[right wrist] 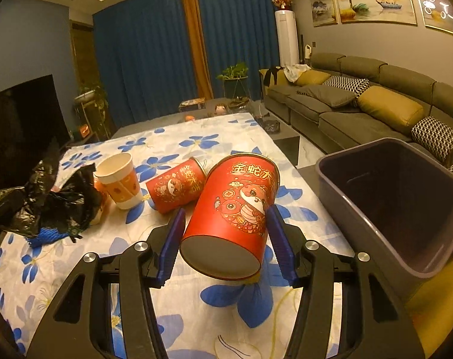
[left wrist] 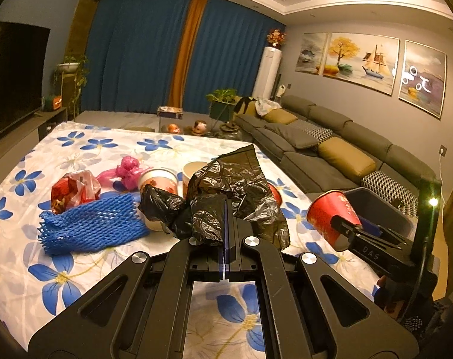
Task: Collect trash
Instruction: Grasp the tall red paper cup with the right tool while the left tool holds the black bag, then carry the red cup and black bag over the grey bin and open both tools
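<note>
The right gripper (right wrist: 226, 236) pinches a tilted red cup (right wrist: 234, 212) lightly between its pads, with the bin (right wrist: 361, 161) just to its right; it may slip free. The left gripper (left wrist: 226, 224), closed tight on a black bag (left wrist: 232, 191), may drag neighbouring cups

Both wrist cameras look low and close across the flowered table (left wrist: 77, 269) toward the blue curtains (right wrist: 154, 53), sharing cups, black bag and sofa.

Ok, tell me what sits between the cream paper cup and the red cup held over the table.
A second red cup lies on its side between the cream paper cup and the held red cup, shown in the right wrist view.
</note>
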### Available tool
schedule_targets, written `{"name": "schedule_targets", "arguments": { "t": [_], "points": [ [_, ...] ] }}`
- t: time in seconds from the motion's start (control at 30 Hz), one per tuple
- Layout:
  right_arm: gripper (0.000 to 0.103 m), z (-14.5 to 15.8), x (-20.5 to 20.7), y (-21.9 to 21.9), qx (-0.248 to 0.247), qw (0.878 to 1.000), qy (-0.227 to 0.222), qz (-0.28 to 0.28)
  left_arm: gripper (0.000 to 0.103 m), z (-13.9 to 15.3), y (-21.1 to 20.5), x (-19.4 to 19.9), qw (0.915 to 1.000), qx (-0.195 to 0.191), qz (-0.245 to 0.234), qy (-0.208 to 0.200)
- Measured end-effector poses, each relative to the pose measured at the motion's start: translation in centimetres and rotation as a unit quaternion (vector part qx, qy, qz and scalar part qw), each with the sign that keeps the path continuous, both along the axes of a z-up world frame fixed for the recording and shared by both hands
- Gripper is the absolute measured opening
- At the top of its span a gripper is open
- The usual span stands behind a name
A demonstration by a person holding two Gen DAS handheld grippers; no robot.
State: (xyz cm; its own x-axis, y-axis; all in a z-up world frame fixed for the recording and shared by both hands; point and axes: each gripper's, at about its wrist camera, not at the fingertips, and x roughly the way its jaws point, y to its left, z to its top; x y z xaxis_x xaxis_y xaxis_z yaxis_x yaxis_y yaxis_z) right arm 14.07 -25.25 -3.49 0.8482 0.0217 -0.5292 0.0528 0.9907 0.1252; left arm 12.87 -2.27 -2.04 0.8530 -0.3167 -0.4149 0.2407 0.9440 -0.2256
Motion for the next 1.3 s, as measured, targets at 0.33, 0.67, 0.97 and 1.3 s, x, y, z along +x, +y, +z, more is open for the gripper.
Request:
{"name": "schedule_targets", "arguments": {
  "t": [0.33,0.67,0.97,1.3],
  "points": [
    [0.055,1.1,-1.9,-0.6,0.007,1.000,-0.019,0.003,0.000,0.5,-1.7,-0.5,0.9999,0.009,-0.011,-0.006],
    [0.055,2.0,-3.2,-1.9,0.012,0.999,-0.036,0.001,0.000,1.0,-3.3,-0.1,0.9995,0.015,-0.025,-0.014],
    [0.055,2.6,-4.2,-3.2,0.016,0.999,-0.049,-0.005,0.000,1.6,-5.5,0.3,0.9985,0.021,-0.044,-0.024],
    [0.055,3.5,-5.2,-5.6,0.020,0.997,-0.068,-0.034,0.000,2.7,-9.7,1.2,0.9961,0.023,-0.078,-0.035]
  ]
}}
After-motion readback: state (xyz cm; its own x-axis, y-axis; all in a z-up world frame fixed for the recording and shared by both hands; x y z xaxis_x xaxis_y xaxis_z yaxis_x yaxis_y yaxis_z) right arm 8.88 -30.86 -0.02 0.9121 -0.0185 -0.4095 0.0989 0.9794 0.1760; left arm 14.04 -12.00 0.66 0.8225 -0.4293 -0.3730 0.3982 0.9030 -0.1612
